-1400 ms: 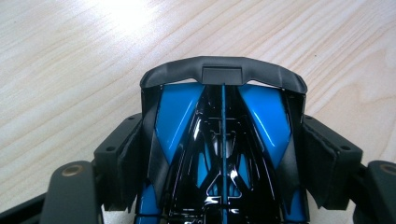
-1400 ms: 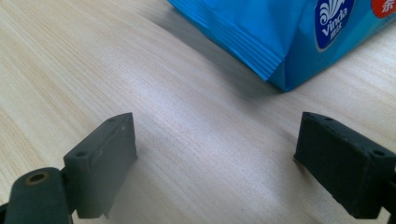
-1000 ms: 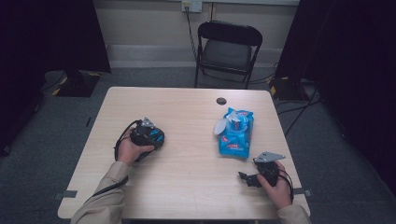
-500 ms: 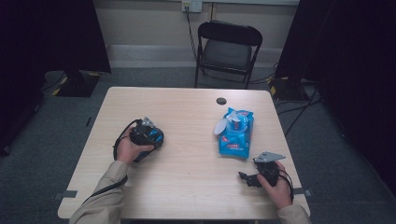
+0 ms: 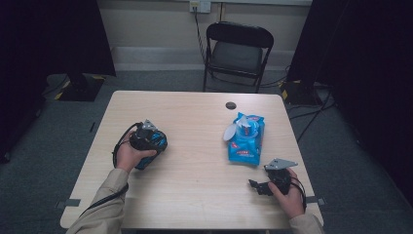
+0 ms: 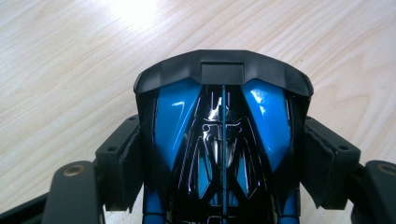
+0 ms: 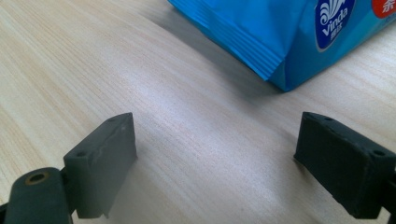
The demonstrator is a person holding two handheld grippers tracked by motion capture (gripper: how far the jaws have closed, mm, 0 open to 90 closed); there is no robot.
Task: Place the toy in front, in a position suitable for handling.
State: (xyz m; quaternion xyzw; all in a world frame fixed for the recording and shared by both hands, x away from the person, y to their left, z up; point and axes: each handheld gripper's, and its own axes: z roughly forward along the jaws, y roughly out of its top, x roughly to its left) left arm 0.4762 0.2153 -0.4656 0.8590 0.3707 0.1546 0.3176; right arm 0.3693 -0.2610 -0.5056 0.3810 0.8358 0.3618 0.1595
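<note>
At the table's (image 5: 195, 195) left, the left gripper (image 5: 146, 141) holds a glossy blue-and-black object (image 5: 155, 144); the left gripper view shows what the high view cannot, both pads (image 6: 133, 163) pressing the object's (image 6: 224, 135) sides just above the wood. Farther right lies a blue wipes pack (image 5: 246, 139), flap lifted, a small dark disc (image 5: 231, 105) beyond it. Rightmost, the right gripper (image 5: 255, 186) rests with jaws spread wide around nothing, the pack's (image 7: 280, 42) corner just ahead.
</note>
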